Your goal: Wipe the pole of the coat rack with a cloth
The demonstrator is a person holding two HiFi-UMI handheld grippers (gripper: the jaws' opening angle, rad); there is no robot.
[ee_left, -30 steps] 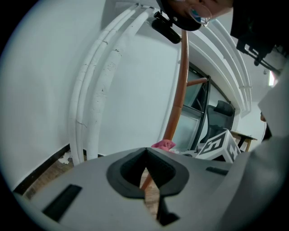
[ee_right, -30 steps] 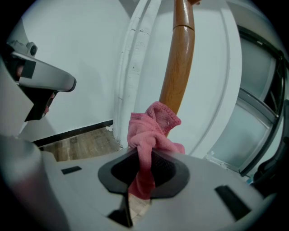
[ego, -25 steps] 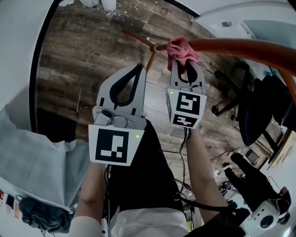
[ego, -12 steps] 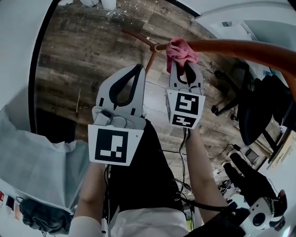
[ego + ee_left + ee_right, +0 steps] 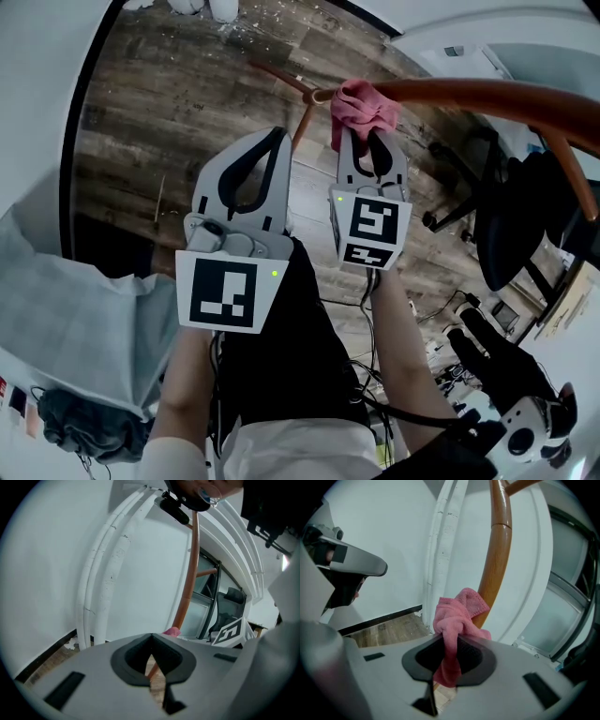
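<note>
Right gripper (image 5: 362,141) has slid the cloth (image 5: 361,105) a touch leftward along the pole (image 5: 469,94). Head view: the cloth sits bunched against the pole near its base, and the left gripper (image 5: 277,141) hangs apart.

Left gripper view: jaws pressed together, nothing between them.

Right gripper view: jaws pinching the cloth's middle, with its free folds touching the glossy pole. It looks soft and light, the pole stiff and probably slick. No readable writing, only square markers.

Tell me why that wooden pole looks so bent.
Probably the lens. Head view: the pole bows across the wide-angle frame. Right gripper view: same bulge, black corners, a shiny streak on the pole, cloth sharp. Left gripper view: likewise bowed, dark-cornered.
</note>
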